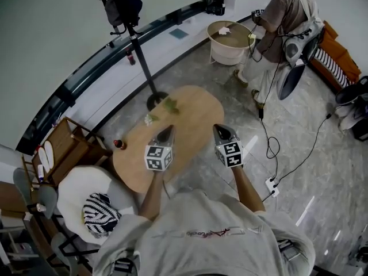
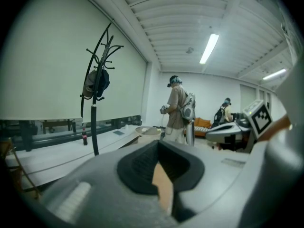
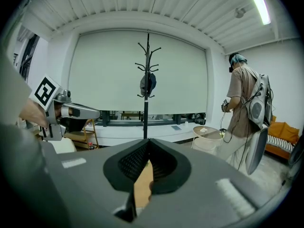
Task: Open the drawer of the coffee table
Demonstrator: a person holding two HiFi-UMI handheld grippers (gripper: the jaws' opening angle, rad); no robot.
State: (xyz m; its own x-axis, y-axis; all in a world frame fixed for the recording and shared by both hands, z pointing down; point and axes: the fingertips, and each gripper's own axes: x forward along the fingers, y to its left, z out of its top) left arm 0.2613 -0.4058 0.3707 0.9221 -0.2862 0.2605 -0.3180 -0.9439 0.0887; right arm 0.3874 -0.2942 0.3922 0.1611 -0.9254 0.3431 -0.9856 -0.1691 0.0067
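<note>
An oval wooden coffee table [image 1: 192, 119] stands right in front of me in the head view; no drawer shows on it from this angle. My left gripper [image 1: 167, 129] hangs over the table's near part, jaws shut with nothing in them. Level with it, my right gripper [image 1: 220, 129] is over the table's near right edge, also shut and empty. In the left gripper view the closed jaws of the left gripper [image 2: 159, 144] show only a sliver of tan tabletop [image 2: 164, 186] between them. The right gripper [image 3: 148, 141] shows the same in its own view.
Small green and white bits [image 1: 169, 104] lie on the tabletop. A red-capped bottle [image 1: 119, 144] stands by the table's left edge. Beyond are a black coat stand [image 1: 140, 56], a round white basket table [image 1: 228, 42] and a person [image 1: 282, 22]. A power strip [image 1: 271, 186] with cables lies on the floor at the right.
</note>
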